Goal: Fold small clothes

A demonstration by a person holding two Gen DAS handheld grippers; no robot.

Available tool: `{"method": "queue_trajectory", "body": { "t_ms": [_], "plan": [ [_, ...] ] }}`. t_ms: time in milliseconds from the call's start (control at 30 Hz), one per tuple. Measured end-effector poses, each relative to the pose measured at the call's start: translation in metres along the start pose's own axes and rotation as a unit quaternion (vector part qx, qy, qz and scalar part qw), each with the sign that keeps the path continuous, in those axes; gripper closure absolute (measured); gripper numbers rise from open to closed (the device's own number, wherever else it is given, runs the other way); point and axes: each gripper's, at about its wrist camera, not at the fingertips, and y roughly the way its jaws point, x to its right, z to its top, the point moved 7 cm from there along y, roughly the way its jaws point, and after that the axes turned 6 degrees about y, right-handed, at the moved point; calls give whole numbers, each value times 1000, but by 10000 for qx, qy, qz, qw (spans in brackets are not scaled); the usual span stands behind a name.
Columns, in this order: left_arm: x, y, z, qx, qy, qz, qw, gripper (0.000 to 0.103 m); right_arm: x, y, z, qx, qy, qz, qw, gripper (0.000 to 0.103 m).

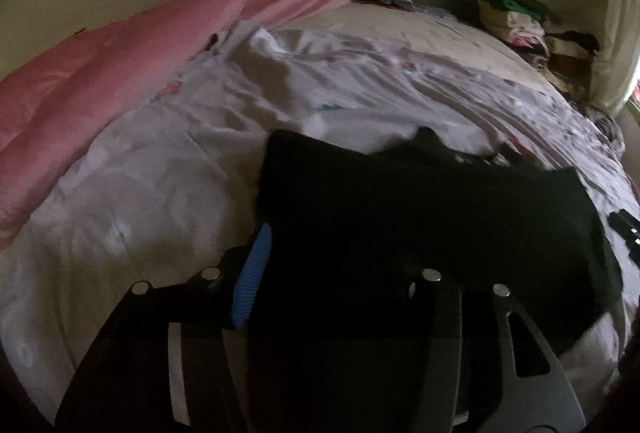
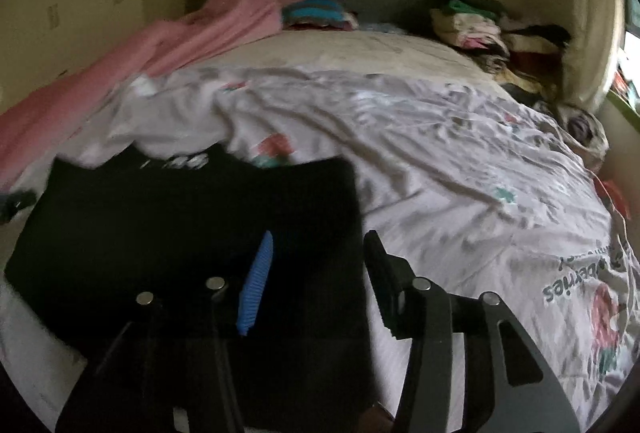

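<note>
A black garment [image 2: 192,225] lies flat on the near part of the bed [image 2: 460,161], atop the printed white sheet. The left gripper [image 1: 340,253] and right gripper [image 2: 320,261] both stand spread over its near edge, pinching nothing.

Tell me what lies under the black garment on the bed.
The black garment lies spread on the white printed bedsheet, which shows on all sides of it. Whether anything else sits beneath it cannot be seen; the cloth covers that area.

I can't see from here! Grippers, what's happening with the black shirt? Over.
Left gripper open, right gripper open. Black shirt flat on the white printed sheet, not held. Nothing on top of it.
</note>
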Motion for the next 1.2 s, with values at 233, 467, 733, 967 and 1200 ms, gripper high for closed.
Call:
{"method": "queue_trajectory", "body": {
  "t_ms": [233,467,733,967,1200],
  "plan": [
    [33,-12,-29,-236,301,-340,9987,42,-31,-21,-32,-258,-332,364,9985,52],
    [47,-16,-55,-421,508,-359,9972,38,-39,-22,-57,-540,-385,400,9970,51],
    [48,-17,-72,-540,533,-311,9966,38,-26,-17,-76,-761,-167,253,9966,45],
    [48,-25,-77,-491,522,-309,9969,38,-20,-26,-81,-724,-78,229,9971,45],
    [47,-41,-78,-360,403,-412,9977,38,-24,-51,-78,-452,-22,296,9985,25]
  ]
}}
